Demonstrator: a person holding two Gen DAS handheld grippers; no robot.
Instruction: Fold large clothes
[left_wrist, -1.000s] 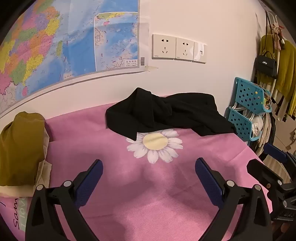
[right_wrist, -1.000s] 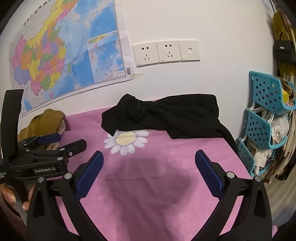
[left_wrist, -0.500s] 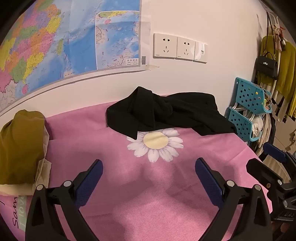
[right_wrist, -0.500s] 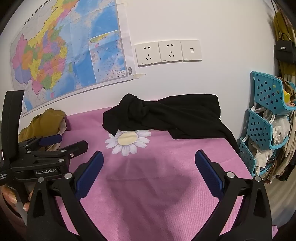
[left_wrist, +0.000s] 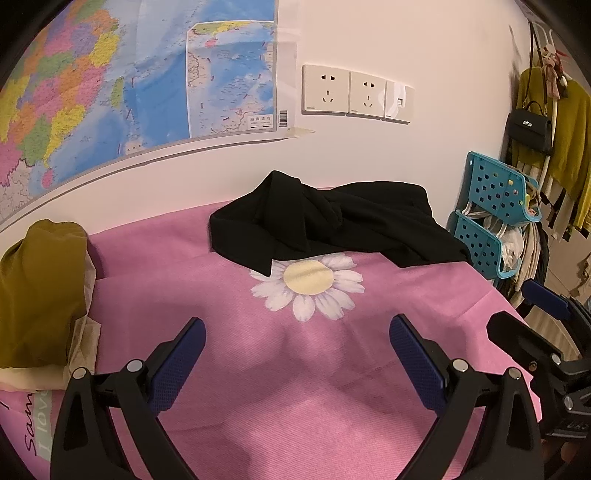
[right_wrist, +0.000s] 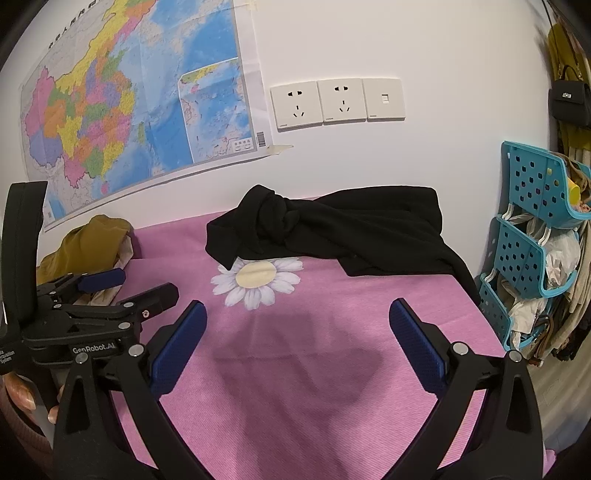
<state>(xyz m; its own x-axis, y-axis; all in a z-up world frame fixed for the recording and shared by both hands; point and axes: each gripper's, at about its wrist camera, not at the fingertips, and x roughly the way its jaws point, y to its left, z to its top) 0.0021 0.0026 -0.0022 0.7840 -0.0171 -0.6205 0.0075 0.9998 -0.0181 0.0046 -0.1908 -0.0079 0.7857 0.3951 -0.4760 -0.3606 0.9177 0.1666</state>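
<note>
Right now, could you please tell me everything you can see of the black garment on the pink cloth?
The black garment is a soft, matte, unfolded heap at the far edge of the pink cloth, against the white wall. Its left part is bunched into a twisted knot; the right part lies flatter and trails toward the cloth's right edge. One corner overlaps the printed daisy. Neither tongs touch it.

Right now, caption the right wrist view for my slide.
Open right gripper over pink cloth, facing crumpled black garment.

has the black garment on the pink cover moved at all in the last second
No. The black garment overlaps the daisy print at the same top-left petals as before, and it lies bunched below the wall sockets.
</note>
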